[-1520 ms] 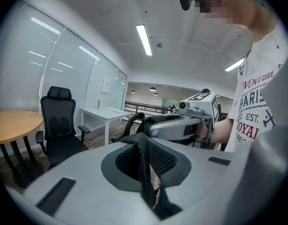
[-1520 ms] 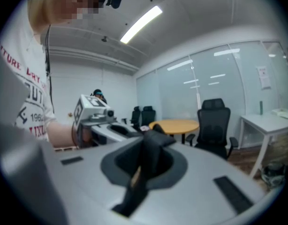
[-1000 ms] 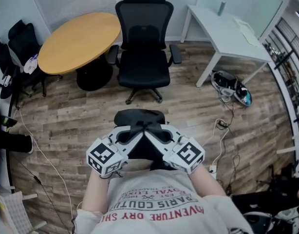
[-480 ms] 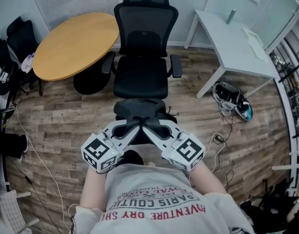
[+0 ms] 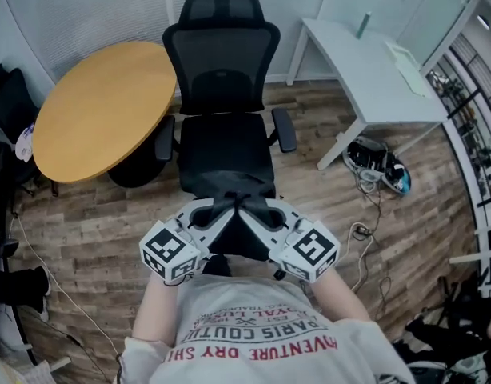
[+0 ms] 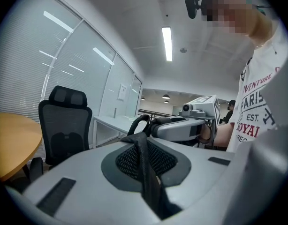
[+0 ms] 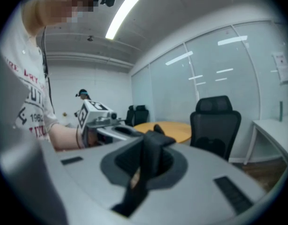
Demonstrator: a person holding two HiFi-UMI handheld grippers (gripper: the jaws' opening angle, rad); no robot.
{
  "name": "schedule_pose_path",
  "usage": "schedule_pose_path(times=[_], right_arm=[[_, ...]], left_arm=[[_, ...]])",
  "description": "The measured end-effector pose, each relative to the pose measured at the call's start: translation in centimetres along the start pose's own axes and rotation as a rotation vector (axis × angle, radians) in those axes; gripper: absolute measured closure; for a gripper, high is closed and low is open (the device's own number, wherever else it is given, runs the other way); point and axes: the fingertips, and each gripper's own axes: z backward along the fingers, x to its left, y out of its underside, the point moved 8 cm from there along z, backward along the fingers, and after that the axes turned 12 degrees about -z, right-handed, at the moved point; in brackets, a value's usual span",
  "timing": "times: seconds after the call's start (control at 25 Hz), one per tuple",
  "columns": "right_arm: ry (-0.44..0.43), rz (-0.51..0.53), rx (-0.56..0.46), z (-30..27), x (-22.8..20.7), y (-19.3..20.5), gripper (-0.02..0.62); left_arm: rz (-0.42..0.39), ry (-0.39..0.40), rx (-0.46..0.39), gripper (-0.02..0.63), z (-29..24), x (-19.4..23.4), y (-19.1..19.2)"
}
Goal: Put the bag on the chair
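Black bag [image 5: 239, 242] held by straps, seen at near edge of chair [image 5: 224, 146] seat. Left gripper [image 5: 223, 211] jaws pinched on strap [image 6: 145, 170]; right gripper [image 5: 252, 211] jaws pinched on other strap [image 7: 147, 161].

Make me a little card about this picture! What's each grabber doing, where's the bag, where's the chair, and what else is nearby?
bag: black, hanging between the two grippers, right in front of the chair
left gripper: shut, pinching a strap of the bag
right gripper: shut, pinching a strap of the bag
chair: black office chair, facing the person
bag on chair yet: doesn't look like it, the bag is held up
nearby: round wooden table on one side of the chair, white desk on the other
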Motion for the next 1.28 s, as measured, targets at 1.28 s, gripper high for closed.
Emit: schedule_pose_path(times=[1.28], right_arm=[[-0.160, -0.027, 0.120, -22.3, -29.9, -10.4, 0.557]], left_arm=[[0.065, -0.116, 0.137, 0.551, -15.3, 32.9, 1.7]])
